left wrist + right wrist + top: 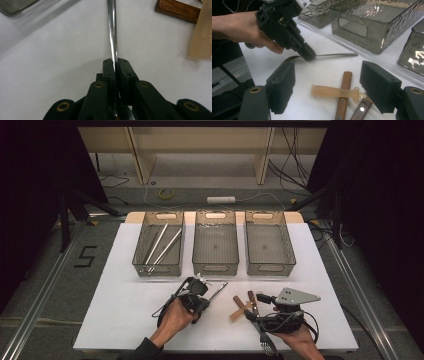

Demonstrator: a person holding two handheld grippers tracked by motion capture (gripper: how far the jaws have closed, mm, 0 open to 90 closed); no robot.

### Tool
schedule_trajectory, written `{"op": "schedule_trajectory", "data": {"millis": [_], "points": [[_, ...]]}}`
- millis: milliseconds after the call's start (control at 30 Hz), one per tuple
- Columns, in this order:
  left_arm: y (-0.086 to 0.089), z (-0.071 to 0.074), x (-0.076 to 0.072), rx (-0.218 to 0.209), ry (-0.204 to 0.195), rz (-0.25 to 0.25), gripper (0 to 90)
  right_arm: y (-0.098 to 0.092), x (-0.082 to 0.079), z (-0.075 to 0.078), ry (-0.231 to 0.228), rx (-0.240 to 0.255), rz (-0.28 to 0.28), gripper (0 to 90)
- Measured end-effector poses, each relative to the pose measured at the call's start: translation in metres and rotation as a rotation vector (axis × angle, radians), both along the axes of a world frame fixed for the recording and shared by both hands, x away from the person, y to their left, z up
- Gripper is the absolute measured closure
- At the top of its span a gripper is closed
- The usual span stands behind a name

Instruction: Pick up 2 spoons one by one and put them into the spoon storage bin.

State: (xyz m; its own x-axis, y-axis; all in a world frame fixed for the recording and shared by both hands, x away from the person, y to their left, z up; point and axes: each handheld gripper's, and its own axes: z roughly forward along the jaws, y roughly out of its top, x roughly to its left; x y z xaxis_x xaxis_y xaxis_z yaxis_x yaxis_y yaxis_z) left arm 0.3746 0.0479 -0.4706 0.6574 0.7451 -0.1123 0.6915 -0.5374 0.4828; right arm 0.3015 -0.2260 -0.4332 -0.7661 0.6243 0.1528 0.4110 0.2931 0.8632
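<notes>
Behind left tool (115, 72), spoon (113, 37) bowl hidden.

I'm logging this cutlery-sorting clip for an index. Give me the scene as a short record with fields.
left gripper: shut on metal utensil, low on the white table
right gripper: open, jaws apart above a beige handle crossing a wooden handle
left bin: holds long metal rods
middle bin: empty
right bin: empty
</notes>
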Motion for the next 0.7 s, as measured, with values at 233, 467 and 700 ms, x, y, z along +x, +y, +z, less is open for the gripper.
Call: {"op": "schedule_trajectory", "data": {"millis": [233, 467, 700], "points": [[0.002, 0.0023, 0.0002, -0.003, -0.017, 0.005, 85.4, -0.0004, 0.0, 0.0003, 0.0, 0.003, 0.001, 29.5], [0.003, 0.002, 0.0002, -0.018, 0.0, -0.024, 89.3, -0.0007, -0.0002, 0.0007, 0.001, 0.003, 0.003, 29.5], [0.002, 0.0058, -0.0018, -0.037, -0.012, -0.059, 89.3, -0.001, -0.0001, 0.0006, -0.001, 0.004, 0.001, 29.5]]}}
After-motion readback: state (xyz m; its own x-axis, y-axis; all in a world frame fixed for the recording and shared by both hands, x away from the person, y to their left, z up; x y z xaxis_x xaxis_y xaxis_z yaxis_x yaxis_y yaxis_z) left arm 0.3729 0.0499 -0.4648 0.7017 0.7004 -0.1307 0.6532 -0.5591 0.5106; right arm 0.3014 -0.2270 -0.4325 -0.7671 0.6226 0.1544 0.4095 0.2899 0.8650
